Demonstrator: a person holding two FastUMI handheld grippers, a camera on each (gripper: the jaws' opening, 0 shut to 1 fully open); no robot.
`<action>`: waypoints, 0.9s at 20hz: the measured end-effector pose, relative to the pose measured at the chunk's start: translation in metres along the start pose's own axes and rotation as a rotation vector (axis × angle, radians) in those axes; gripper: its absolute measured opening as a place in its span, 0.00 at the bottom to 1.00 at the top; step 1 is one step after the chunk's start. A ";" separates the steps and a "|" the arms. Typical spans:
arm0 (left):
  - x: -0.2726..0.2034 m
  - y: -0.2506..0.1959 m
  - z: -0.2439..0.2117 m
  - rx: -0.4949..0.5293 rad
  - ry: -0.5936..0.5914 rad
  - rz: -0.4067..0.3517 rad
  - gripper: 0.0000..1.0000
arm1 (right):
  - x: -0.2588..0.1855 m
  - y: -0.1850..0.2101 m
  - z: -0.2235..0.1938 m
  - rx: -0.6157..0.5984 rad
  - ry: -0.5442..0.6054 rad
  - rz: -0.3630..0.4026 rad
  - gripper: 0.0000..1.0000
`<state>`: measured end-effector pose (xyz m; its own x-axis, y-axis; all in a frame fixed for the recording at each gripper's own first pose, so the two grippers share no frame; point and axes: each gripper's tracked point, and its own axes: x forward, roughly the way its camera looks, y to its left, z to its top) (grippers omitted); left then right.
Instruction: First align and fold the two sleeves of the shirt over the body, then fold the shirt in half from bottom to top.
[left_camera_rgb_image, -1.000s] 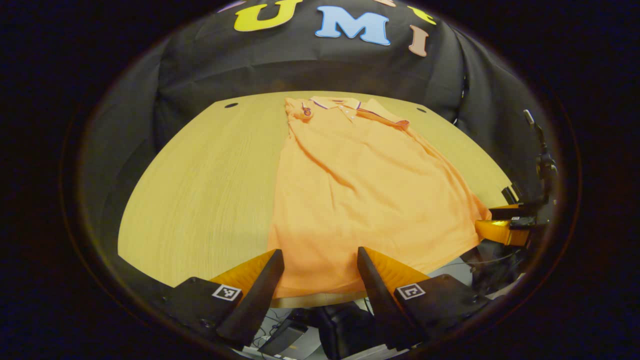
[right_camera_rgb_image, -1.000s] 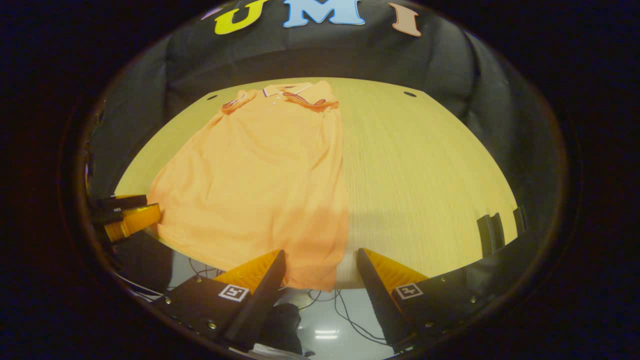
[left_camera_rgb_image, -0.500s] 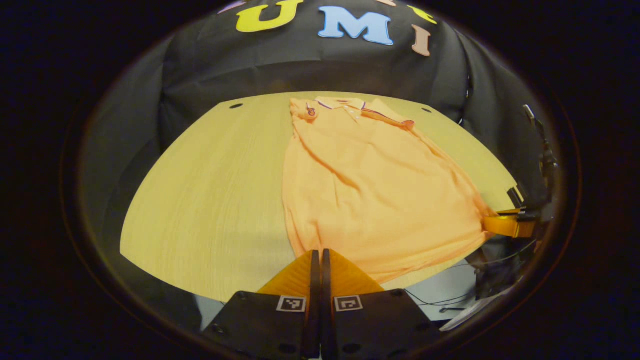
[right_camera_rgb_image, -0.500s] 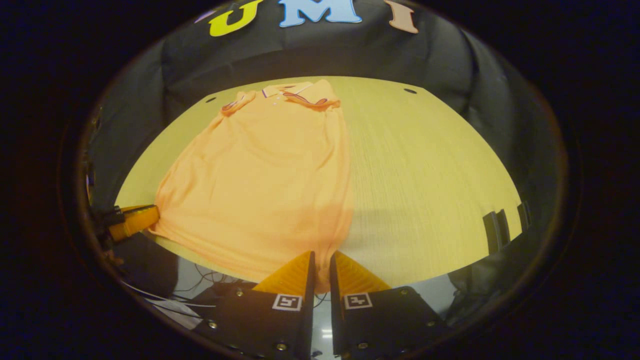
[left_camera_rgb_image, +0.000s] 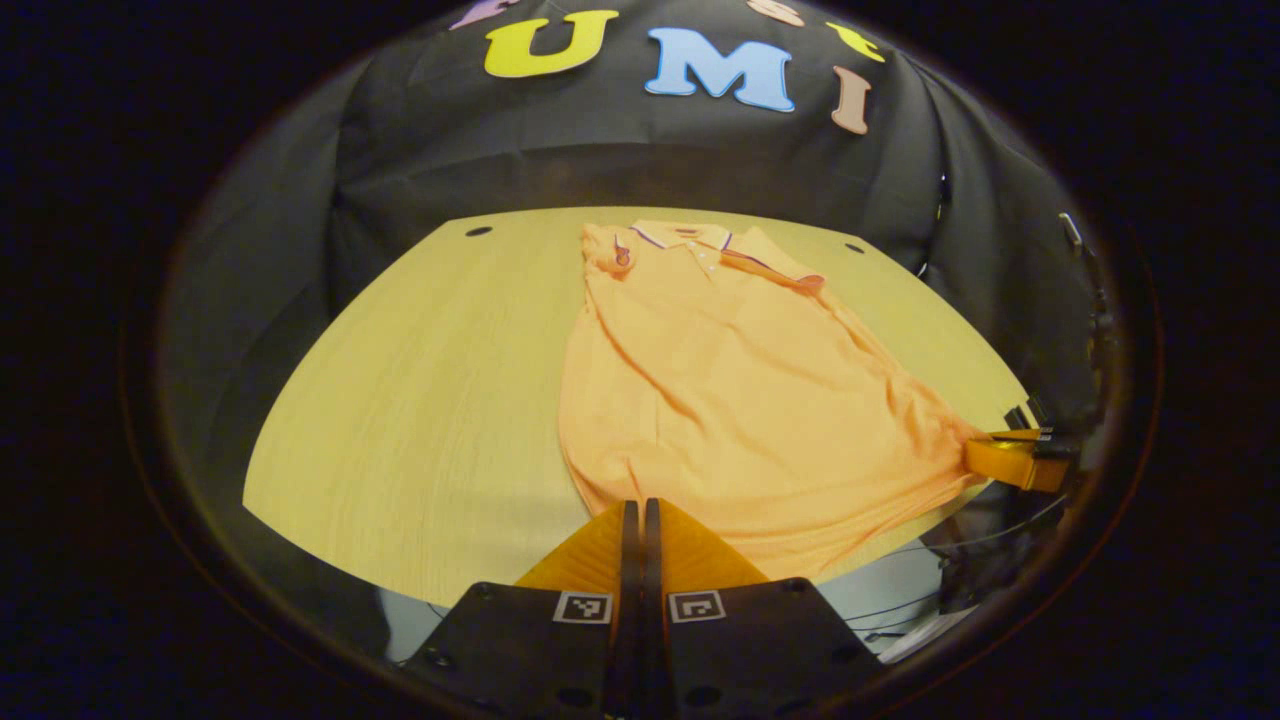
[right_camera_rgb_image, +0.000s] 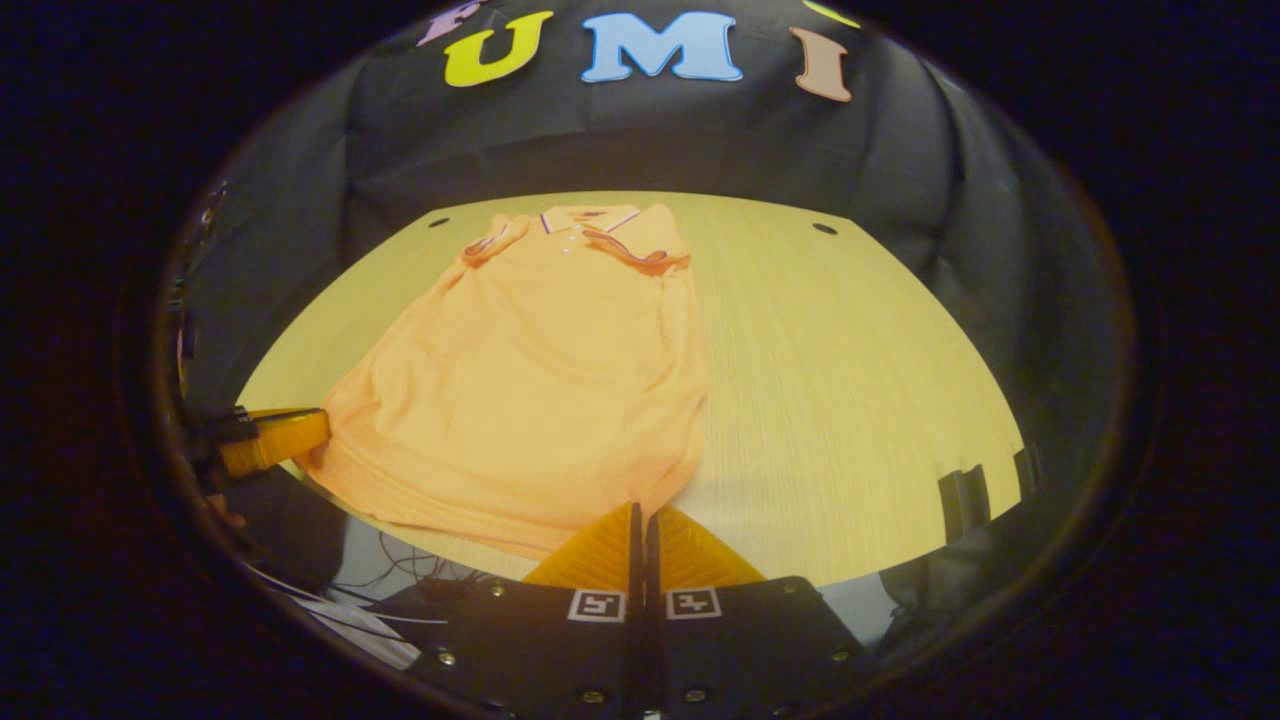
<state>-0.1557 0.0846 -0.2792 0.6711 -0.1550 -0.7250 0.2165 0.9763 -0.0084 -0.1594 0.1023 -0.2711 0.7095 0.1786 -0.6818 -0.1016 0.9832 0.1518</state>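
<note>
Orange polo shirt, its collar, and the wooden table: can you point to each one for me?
orange polo shirt (left_camera_rgb_image: 740, 400): left gripper view, middle of the body.
collar (right_camera_rgb_image: 590, 222): right gripper view, the striped placket edge.
wooden table (right_camera_rgb_image: 850, 360): right gripper view, bare top beside the shirt.

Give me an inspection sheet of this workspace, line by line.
Surface: wooden table, two small holes near its far edge.
Job's things: orange shirt lying collar away, sleeves folded in, hem at the near edge.
Clutter: nothing seen.
Grippers: left gripper and right gripper each closed on a bottom corner of the hem.
Cables: wires on the floor below the near edge.
Surroundings: black cloth wall.
</note>
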 end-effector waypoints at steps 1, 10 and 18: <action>-0.001 -0.003 0.007 -0.009 -0.013 0.001 0.06 | -0.003 0.003 0.010 0.021 -0.021 0.024 0.00; 0.000 -0.013 0.093 -0.045 -0.121 0.006 0.06 | -0.008 -0.002 0.087 0.065 -0.147 0.070 0.00; 0.035 -0.008 0.170 -0.029 -0.186 -0.005 0.06 | 0.009 -0.018 0.174 0.108 -0.238 0.063 0.00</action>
<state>-0.0135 0.0461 -0.1879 0.7904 -0.1826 -0.5848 0.2016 0.9789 -0.0331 -0.0296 0.0795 -0.1557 0.8493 0.2130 -0.4831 -0.0849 0.9582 0.2731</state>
